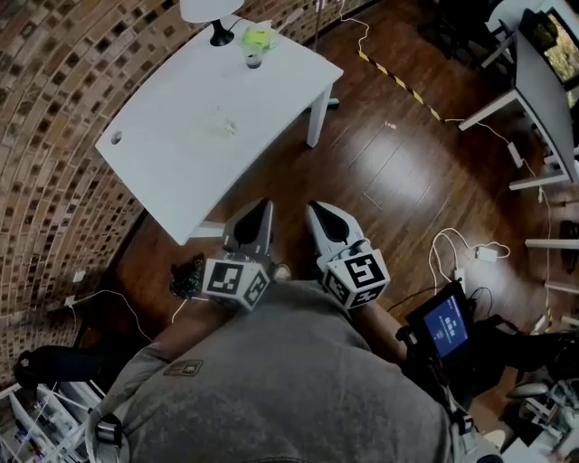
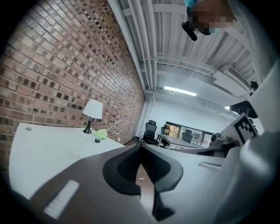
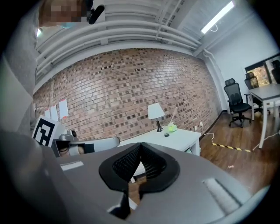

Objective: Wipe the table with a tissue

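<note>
Close against the person's waist, the left gripper (image 1: pixel 263 204) has its jaws pressed together with nothing between them. The right gripper (image 1: pixel 313 208) just beside it is likewise closed and empty. Each gripper's own view shows the ribbed pads meeting at the tips, with only the wooden floor (image 1: pixel 389 154) visible through the gap below them. Both grippers point forward and roughly level over that floor, toward the white table (image 1: pixel 172 163), which stands ahead and to the left along the brick wall (image 1: pixel 54 136), well apart from the jaws. At the table's far end stands a table lamp (image 1: pixel 212 11), with a yellow-green thing (image 1: pixel 261 36) just beside it and a small dark cup (image 1: pixel 253 60) in front of that. Near the middle of the top lies a small pale patch (image 1: pixel 224 127), too small to tell whether it is a crumpled tissue, a wrapper or a spill. No tissue can be made out for certain anywhere, and neither gripper carries one. By this showing the wiping has not begun and the whole task is still ahead. What is left is to reach the table, find and take up a tissue (perhaps from the yellow-green thing, if that is a tissue pack) and pass it over the tabletop.
</note>
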The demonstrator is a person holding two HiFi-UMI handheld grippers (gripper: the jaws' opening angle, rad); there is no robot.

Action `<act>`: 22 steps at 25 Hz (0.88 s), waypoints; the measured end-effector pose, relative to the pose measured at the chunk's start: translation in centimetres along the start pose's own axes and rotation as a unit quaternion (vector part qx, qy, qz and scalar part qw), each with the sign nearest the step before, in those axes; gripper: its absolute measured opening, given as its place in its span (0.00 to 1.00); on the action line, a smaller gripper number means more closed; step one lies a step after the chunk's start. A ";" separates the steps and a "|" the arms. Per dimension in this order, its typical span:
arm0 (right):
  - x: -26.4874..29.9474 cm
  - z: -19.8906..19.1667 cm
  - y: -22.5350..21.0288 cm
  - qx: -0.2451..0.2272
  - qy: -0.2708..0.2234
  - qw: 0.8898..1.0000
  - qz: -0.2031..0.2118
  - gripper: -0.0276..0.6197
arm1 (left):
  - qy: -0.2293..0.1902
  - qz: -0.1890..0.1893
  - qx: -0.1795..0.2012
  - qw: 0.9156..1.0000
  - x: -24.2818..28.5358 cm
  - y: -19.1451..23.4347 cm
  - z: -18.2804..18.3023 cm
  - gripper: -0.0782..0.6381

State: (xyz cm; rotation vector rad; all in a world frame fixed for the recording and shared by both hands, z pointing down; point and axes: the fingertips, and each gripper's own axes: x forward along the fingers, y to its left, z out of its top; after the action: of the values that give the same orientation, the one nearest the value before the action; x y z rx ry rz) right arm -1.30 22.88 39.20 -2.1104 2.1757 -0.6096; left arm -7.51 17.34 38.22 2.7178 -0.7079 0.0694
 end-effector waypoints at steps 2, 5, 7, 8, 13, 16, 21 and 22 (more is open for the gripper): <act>2.4 1.0 -1.5 -0.003 0.004 1.000 0.020 0.06 | 0.000 0.020 0.002 1.000 2.3 1.3 0.5 0.11; 5.8 2.9 -4.0 -0.008 0.011 0.999 0.052 0.06 | -0.003 0.050 0.006 0.999 6.1 2.9 1.6 0.11; 8.1 4.0 -5.8 -0.011 0.019 0.997 0.075 0.06 | -0.007 0.071 0.009 0.997 8.7 3.9 2.4 0.11; 9.3 4.5 -6.6 -0.012 0.025 0.996 0.088 0.06 | -0.008 0.084 0.008 0.996 9.8 4.4 2.8 0.11; 14.3 6.4 -8.9 -0.023 0.056 0.986 0.154 0.06 | -0.015 0.160 -0.007 0.987 13.3 7.2 3.9 0.11; 16.8 7.0 -9.5 -0.033 0.074 0.979 0.189 0.06 | -0.021 0.203 -0.019 0.979 14.1 8.8 4.1 0.11; 20.3 6.3 -8.7 -0.039 0.109 0.965 0.234 0.06 | -0.024 0.258 -0.037 0.965 13.8 11.6 4.0 0.11; 21.1 6.0 -8.2 -0.042 0.114 0.963 0.241 0.06 | -0.025 0.265 -0.039 0.963 13.6 12.4 3.9 0.11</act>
State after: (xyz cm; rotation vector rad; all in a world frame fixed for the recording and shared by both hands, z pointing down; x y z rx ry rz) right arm 6.93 1.06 41.15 -1.4990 2.7460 -0.7465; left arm -1.70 -0.50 40.03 2.3888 -1.4039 0.0944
